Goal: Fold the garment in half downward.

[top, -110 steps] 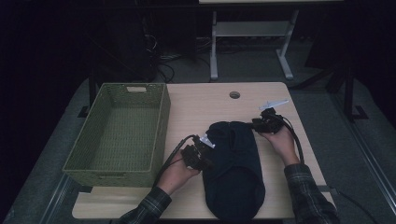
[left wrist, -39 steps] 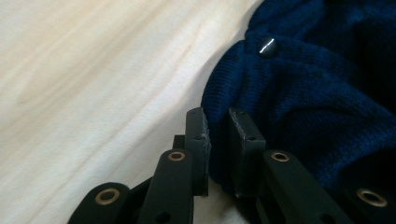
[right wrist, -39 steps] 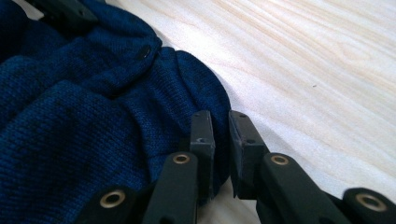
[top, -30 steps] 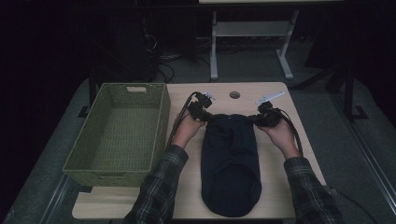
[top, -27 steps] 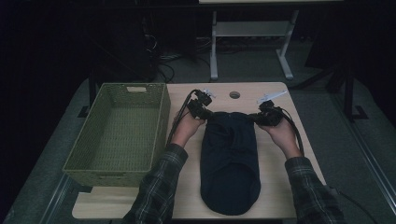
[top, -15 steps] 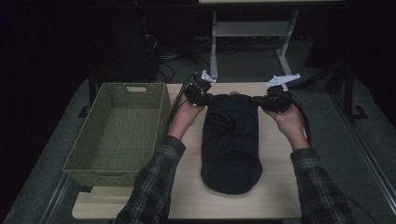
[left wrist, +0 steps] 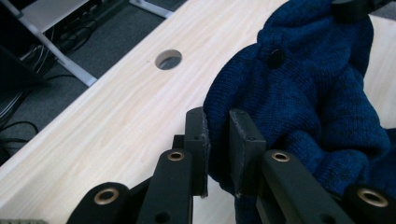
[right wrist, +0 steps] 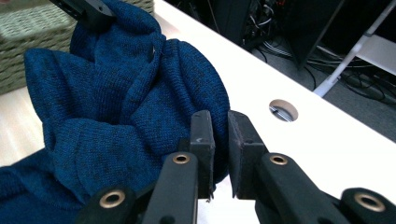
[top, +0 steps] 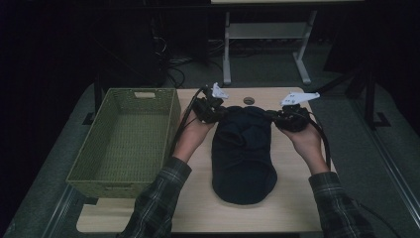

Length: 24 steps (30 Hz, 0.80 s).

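While the blue knit sweater [top: 243, 148] lay lengthwise on the counter [top: 297, 203], its far end was held up off the wood by both claws, one at each corner. The left claw [left wrist: 217, 140] had its jaws drawn narrow on a fold of knit at one far corner, the cloth pinched flat between the pads; a dark button [left wrist: 276, 58] sat on the bunched fabric just beyond. The right claw [right wrist: 219, 140] was likewise clamped narrow on a fold at the other far corner, with the knit gathered in soft rolls beside it.

In the high view the left claw [top: 210, 106] and the right claw [top: 289, 116] stood well apart, the far edge of the sweater stretched between them, probably so the cloth would stay spread and could be folded or carried evenly rather than sagging to one side. The near end rested on the counter, so the weight was only partly taken.

A green woven basket [top: 124, 144] stood at the left edge of the counter, near the sweater but not touching it, and looked the likely place for the garment. A round hole [top: 248, 100] in the counter lay just beyond the lifted edge.
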Available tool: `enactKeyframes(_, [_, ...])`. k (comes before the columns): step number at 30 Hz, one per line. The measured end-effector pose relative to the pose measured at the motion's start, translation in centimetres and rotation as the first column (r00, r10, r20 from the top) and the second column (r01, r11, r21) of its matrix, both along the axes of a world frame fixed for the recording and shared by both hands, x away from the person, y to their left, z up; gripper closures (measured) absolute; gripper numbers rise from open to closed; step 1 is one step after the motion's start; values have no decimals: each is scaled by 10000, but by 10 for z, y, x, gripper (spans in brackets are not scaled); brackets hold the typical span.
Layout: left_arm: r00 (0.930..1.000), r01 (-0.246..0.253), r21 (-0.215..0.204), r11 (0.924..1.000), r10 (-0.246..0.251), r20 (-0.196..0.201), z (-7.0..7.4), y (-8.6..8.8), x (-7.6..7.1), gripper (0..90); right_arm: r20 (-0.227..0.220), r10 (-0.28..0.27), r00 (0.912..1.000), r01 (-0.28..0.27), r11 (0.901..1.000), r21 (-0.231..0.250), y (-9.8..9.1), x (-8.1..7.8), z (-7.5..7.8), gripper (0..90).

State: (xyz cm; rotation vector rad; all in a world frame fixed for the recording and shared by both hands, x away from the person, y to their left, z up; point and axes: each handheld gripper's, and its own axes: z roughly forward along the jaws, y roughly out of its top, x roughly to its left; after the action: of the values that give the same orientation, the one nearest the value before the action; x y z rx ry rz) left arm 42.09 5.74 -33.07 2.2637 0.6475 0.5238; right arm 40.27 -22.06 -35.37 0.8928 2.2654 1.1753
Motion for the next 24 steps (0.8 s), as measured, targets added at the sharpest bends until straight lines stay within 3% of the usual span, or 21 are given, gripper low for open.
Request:
enactKeyframes(4, [9998, 219, -22, 9998, -219, 2, -7, 2, -12, 781, 90, 115, 9999, -115, 9999, -21, 0, -13, -6, 809])
enactKeyframes(14, [9978, 498, -725, 9961, -528, -400, -11, 13, -33, 771, 64, 395, 9992, -396, 9991, 155, 1, -40, -8, 789])
enactKeyframes(19, [9940, 811, -1132, 9903, -887, -636, -12, 17, -50, 766, 39, 670, 9977, -670, 9977, 82, -1, -56, -7, 782])
enactKeyframes(24, [9884, 1093, -1240, 9862, -1211, -918, -15, 19, -63, 766, 4, 893, 9960, -893, 9960, 101, -4, -66, -12, 775])
